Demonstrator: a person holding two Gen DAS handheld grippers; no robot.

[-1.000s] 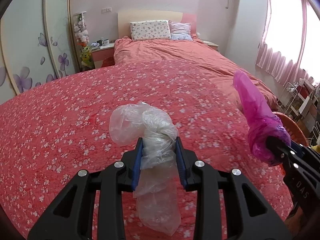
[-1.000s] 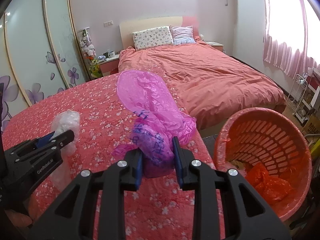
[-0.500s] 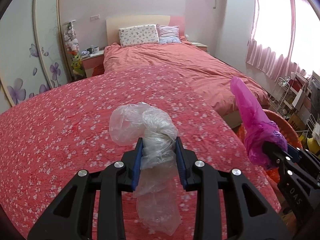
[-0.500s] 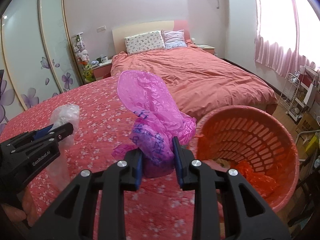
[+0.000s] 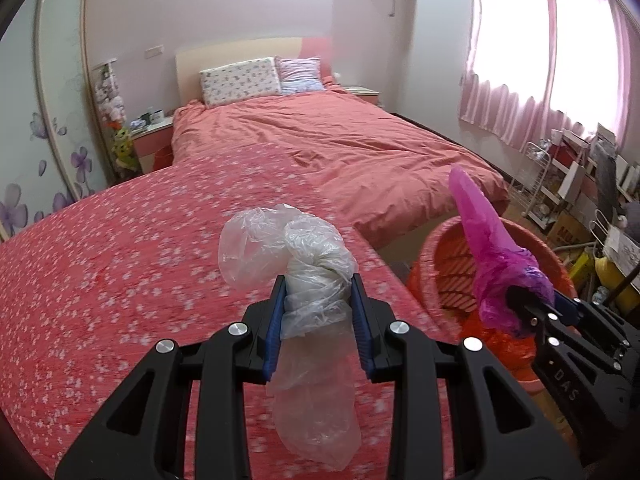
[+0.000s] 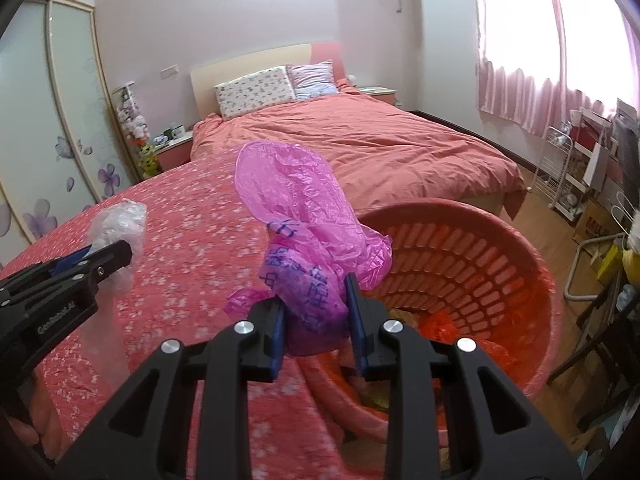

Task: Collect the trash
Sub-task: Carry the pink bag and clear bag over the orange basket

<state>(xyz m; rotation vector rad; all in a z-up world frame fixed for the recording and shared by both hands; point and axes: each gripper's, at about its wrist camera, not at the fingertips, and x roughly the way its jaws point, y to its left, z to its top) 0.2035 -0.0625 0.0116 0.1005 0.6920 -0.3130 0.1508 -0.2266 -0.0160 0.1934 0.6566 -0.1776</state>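
My left gripper (image 5: 318,292) is shut on a crumpled clear plastic bag (image 5: 296,256), which bulges above the blue pads and hangs down below them over the red flowered bedcover (image 5: 120,280). My right gripper (image 6: 316,292) is shut on a bunched pink plastic bag (image 6: 296,208) with blue print. It hovers at the near rim of an orange slotted basket (image 6: 480,264) that holds orange bags and other scraps. From the left wrist view the pink bag (image 5: 492,248) stands over the basket (image 5: 444,264). The right wrist view shows the left gripper (image 6: 116,256) with the clear bag (image 6: 120,220).
A bed with a salmon duvet (image 5: 340,148) and two pillows (image 5: 240,80) lies beyond. A wardrobe with flower decals (image 6: 48,128) is at left. A wire rack (image 6: 568,168), boxes and chair legs crowd the right side by the pink curtains (image 5: 540,60).
Both grippers have travelled to the right with their bags. The basket has come closer under the right gripper and now shows beside the pink bag in the left wrist view.
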